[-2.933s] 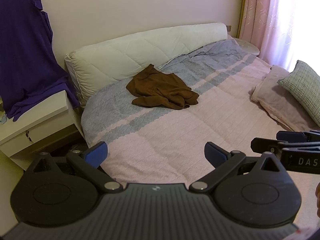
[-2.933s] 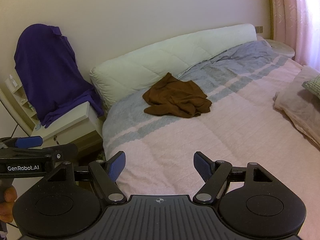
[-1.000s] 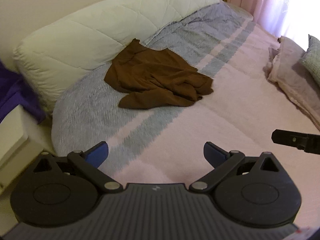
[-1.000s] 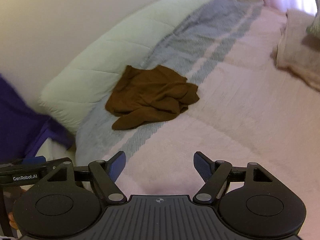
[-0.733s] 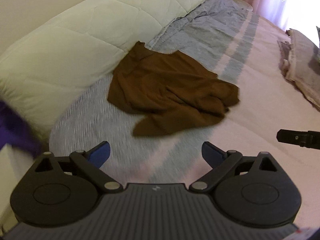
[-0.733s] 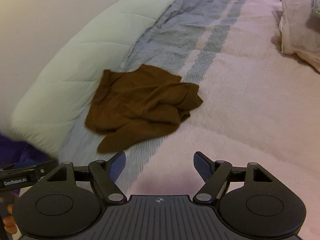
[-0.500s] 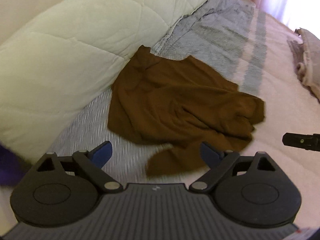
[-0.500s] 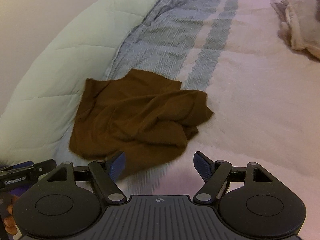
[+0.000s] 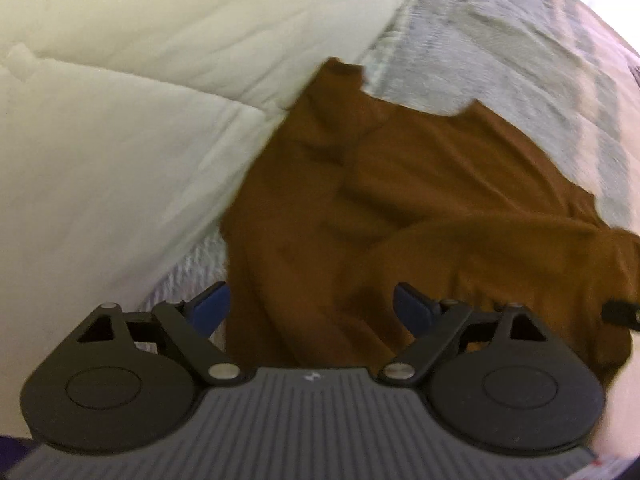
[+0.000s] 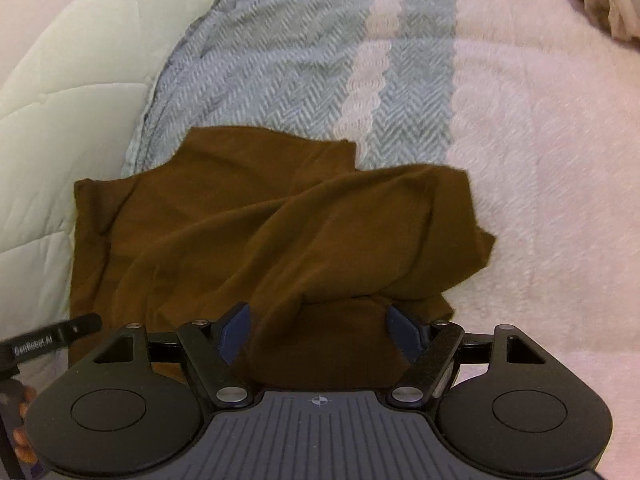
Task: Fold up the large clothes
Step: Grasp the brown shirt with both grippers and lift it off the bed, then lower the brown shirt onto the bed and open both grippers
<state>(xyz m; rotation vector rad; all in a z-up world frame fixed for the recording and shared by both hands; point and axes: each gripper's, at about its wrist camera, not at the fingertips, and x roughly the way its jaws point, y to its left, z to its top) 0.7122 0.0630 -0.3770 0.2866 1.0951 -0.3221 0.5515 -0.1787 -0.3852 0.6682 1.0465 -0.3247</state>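
A crumpled brown garment (image 9: 420,208) (image 10: 248,232) lies on the bed, its far edge against the white quilted headboard cushion (image 9: 120,120). My left gripper (image 9: 312,304) hangs open just over the garment's near left edge, blue pads spread wide with brown cloth showing between them. My right gripper (image 10: 320,328) is open too, low over a rolled fold at the garment's near right side. Whether either touches the cloth I cannot tell. The left tool's black body (image 10: 48,336) shows at the left edge of the right wrist view, held by a hand (image 10: 24,432).
The bed carries a pink fleece blanket (image 10: 540,160) with grey-blue herringbone bands (image 10: 280,64). A folded beige cloth (image 10: 600,4) lies at the far right. The headboard cushion (image 10: 60,80) closes off the left side.
Both grippers have come down and forward from the foot of the bed until they hover right at the brown garment. Both stayed open throughout. The garment has not moved.
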